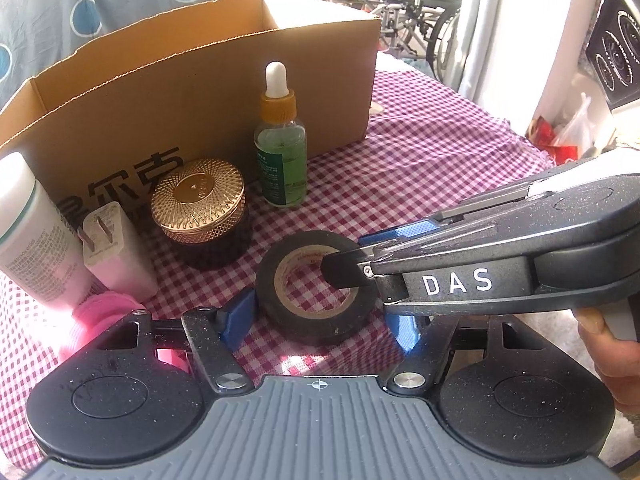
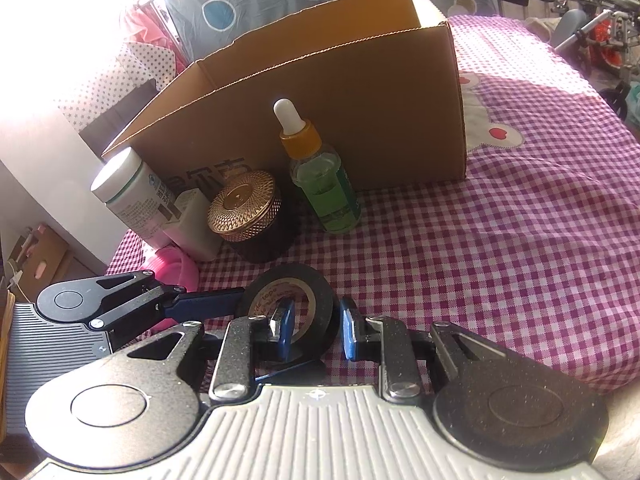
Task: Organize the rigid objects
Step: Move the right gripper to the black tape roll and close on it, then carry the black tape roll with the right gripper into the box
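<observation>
A black tape roll [image 1: 316, 286] [image 2: 292, 304] lies on the checked cloth. My right gripper [image 2: 316, 330] [image 1: 352, 256] straddles the roll's near wall, one finger inside the hole, one outside, jaws not closed on it. My left gripper [image 1: 320, 316] is open around the roll, its blue pads on either side; its finger also shows in the right wrist view [image 2: 208, 304]. Behind stand a green dropper bottle [image 1: 281, 148] [image 2: 324, 184], a gold-lidded jar [image 1: 200, 212] [image 2: 250, 216], a white charger [image 1: 114, 252] [image 2: 192, 224] and a white bottle [image 1: 36, 232] [image 2: 128, 196].
An open cardboard box [image 1: 192, 92] [image 2: 340, 92] stands behind the objects. A pink object [image 1: 104, 312] [image 2: 176, 268] lies at the left. The checked cloth [image 2: 500, 240] stretches to the right. A wheelchair [image 1: 412, 12] stands beyond the table.
</observation>
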{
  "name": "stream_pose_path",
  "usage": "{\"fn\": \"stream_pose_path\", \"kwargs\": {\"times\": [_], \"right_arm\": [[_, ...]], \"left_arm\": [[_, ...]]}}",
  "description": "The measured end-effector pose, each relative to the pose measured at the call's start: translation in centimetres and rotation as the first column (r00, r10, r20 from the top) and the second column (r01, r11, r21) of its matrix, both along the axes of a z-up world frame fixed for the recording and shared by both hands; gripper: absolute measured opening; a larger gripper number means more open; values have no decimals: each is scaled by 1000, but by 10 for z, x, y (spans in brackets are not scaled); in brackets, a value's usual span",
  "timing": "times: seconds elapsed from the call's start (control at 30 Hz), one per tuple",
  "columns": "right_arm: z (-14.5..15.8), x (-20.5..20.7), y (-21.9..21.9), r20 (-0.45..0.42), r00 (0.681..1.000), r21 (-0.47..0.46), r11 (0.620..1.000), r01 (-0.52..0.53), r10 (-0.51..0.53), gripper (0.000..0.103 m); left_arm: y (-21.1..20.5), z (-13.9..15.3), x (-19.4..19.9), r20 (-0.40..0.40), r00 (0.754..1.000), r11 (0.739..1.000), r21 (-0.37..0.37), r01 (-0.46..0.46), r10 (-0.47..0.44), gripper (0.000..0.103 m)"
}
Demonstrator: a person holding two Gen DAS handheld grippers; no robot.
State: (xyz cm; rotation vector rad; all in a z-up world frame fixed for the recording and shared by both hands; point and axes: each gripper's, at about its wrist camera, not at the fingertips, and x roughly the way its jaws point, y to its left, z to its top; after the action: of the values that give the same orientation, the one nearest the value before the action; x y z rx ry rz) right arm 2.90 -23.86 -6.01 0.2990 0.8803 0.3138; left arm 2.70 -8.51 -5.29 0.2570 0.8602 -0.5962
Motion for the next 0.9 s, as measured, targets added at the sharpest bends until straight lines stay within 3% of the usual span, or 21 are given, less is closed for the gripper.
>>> {"fn": "stream_pose_path", "kwargs": {"times": [0.33,0.57,0.73,0.9], "right_arm": [[0,0,-2,-2,1000,13,1000,12,-12,21],[20,-12,4,45,999,12,1000,20,-21,21],[51,-21,14,130,991,-13,1000,7,-6,21],[102,-21,31,280,958,-78,996,-39,59,22]], "left_arm": [[3,2,0,10,1000,999,-18,-28,28,65],[13,23,-10,52,997,997,-52,-50,53,65],[23,54,-18,129,989,995,-77,-67,77,65],[37,101,-14,248,961,989,-107,-100,124,65]]}}
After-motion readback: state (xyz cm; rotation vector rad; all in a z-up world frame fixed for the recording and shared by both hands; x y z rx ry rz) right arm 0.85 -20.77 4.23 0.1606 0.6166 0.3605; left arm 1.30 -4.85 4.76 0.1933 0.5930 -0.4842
